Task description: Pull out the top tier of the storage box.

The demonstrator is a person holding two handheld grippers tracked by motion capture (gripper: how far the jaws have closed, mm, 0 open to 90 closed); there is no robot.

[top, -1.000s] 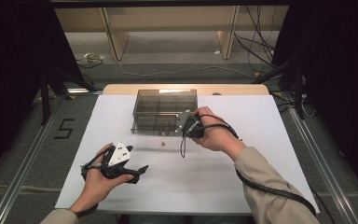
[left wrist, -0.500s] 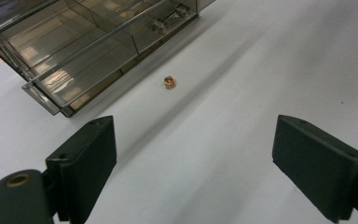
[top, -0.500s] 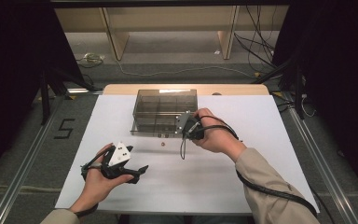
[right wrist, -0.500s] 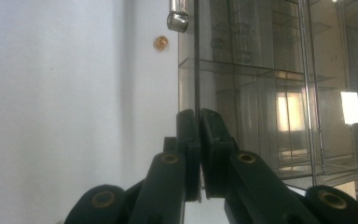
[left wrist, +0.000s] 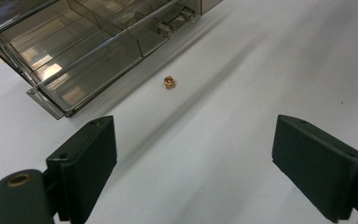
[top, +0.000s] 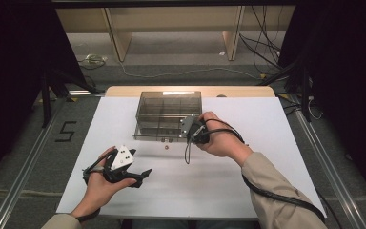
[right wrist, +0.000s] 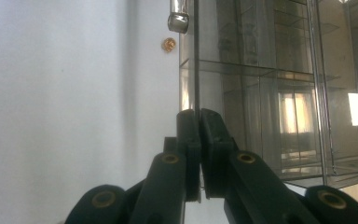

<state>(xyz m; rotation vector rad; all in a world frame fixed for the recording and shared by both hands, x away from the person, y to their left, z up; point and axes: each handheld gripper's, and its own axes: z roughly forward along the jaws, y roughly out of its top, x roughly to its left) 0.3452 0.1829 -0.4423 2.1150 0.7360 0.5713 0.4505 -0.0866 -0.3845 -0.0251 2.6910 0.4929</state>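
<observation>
At the near edge of the smoked plastic organizer box [top: 167,114], the right hand-held gripper [top: 189,128] pinches the drawer's front wall [right wrist: 196,70], jaws closed flat on it. Against the earlier pictures almost nothing has shifted, so the pull on the drawer looks paused or barely begun. Just in front of the drawer, a small brass nut [left wrist: 169,82] lies loose on the white counter [top: 248,181]. Nearer the person, the left hand-held gripper [left wrist: 200,154] hangs wide open and empty, aimed at the nut. How far the drawer is out is hard to judge through the tinted walls.
</observation>
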